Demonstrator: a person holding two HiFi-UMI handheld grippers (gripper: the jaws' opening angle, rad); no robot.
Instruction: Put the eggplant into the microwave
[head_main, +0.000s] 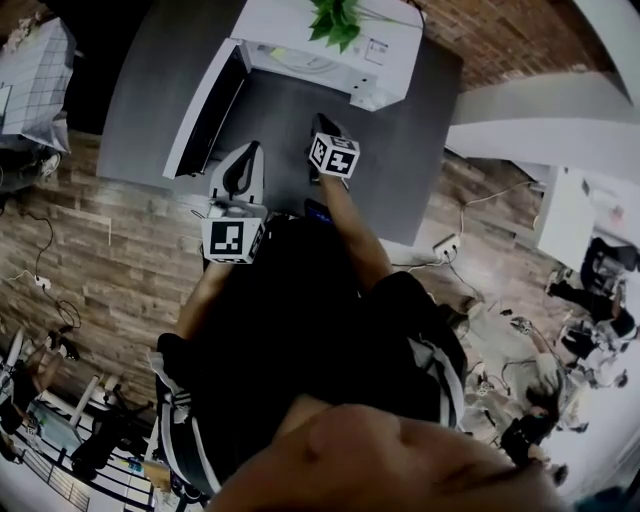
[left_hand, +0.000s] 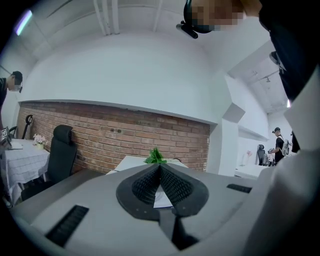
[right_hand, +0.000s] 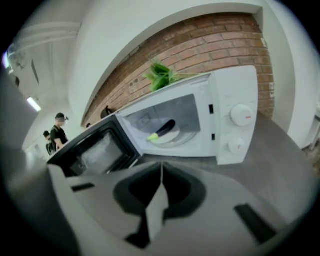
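The white microwave stands on a grey table with its door swung wide open to the left. Inside, a dark eggplant with a green stem lies on the white turntable plate. My right gripper is shut and empty, a short way in front of the oven's opening and angled down. In the head view it sits just before the microwave. My left gripper is also shut and holds nothing. It hovers beside the open door, pointing level over the microwave's top.
A small green plant stands on top of the microwave. A brick wall runs behind the table. A black office chair and a table with a white cloth stand to the left. People stand in the background.
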